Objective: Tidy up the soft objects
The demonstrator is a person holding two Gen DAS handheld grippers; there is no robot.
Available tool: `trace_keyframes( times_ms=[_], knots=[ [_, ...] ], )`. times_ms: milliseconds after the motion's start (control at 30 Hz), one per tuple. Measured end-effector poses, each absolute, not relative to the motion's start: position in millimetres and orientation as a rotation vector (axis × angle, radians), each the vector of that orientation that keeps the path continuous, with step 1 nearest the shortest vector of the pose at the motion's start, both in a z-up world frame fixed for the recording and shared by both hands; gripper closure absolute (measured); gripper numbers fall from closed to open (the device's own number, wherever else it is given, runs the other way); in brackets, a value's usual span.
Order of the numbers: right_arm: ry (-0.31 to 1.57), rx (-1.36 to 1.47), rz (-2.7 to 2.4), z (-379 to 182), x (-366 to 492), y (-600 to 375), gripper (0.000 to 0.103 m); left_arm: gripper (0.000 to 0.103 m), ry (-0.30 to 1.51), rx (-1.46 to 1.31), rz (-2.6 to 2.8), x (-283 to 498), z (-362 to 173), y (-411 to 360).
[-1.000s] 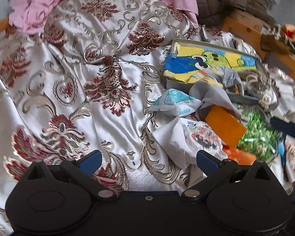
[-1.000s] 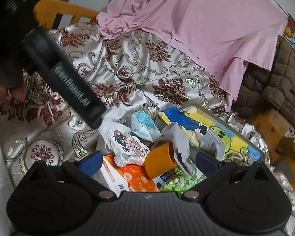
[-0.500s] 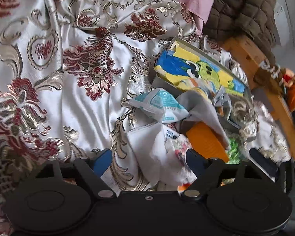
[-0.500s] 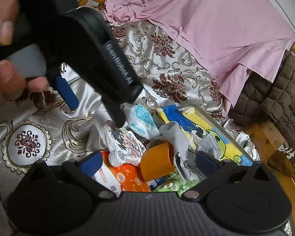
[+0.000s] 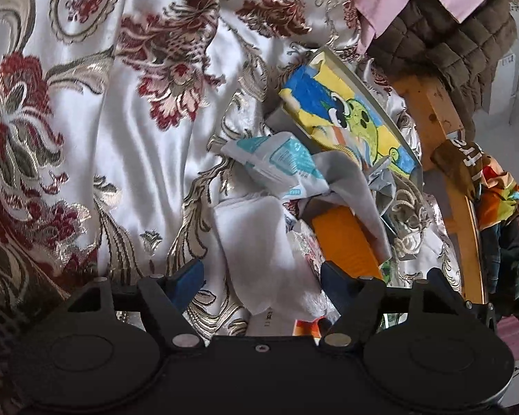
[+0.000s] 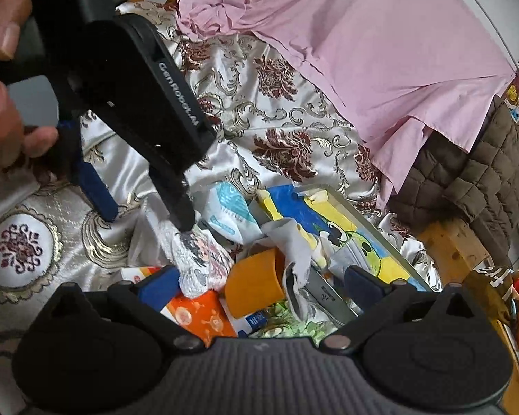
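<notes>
Left gripper [image 5: 259, 276] has dropped onto the white cloth [image 5: 256, 242] mid-bedspread [image 5: 128, 131]; jaws closing, pads not yet clamped; grab imminent; right gripper [image 6: 259, 285] apart, idle.

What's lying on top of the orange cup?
A grey cloth drapes over the orange cup at its rim end, hiding the opening. What is inside the cup cannot be seen.

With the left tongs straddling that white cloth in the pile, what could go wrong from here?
1. The left tongs, whose jaws have just been closing, straddle the white cloth, which overlaps a printed cloth; both may lift together.
2. The orange cup leans against the pile and could roll if cloth is pulled away.
3. The right tongs hover open close by; the two tools may collide.
</notes>
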State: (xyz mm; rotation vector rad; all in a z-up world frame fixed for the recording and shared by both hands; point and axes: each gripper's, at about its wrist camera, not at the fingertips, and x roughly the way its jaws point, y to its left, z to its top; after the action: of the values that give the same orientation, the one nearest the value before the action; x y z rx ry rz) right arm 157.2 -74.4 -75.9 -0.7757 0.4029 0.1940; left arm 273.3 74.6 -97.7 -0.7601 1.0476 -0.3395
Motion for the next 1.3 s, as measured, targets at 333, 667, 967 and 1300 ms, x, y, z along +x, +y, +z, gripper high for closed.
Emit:
trace_keyframes(
  times_ms=[333, 667, 967, 1300],
  knots=[
    [0.399, -0.789, 0.151, -78, 161, -76, 0.001, 0.027, 1.085, -0.852, -0.333, 271, -103, 85],
    [0.391, -0.789, 0.172, -80, 160, -74, 0.009, 0.042, 1.078, -0.817, -0.342, 272, -108, 79],
    [0.395, -0.694, 0.159, -69, 168, -83, 0.018, 0.054, 1.095, -0.832, -0.319, 272, -113, 82],
    [0.492, -0.478, 0.219, -59, 176, -97, 0.024, 0.053, 1.05, -0.756, -0.3, 277, -121, 71]
  ],
)
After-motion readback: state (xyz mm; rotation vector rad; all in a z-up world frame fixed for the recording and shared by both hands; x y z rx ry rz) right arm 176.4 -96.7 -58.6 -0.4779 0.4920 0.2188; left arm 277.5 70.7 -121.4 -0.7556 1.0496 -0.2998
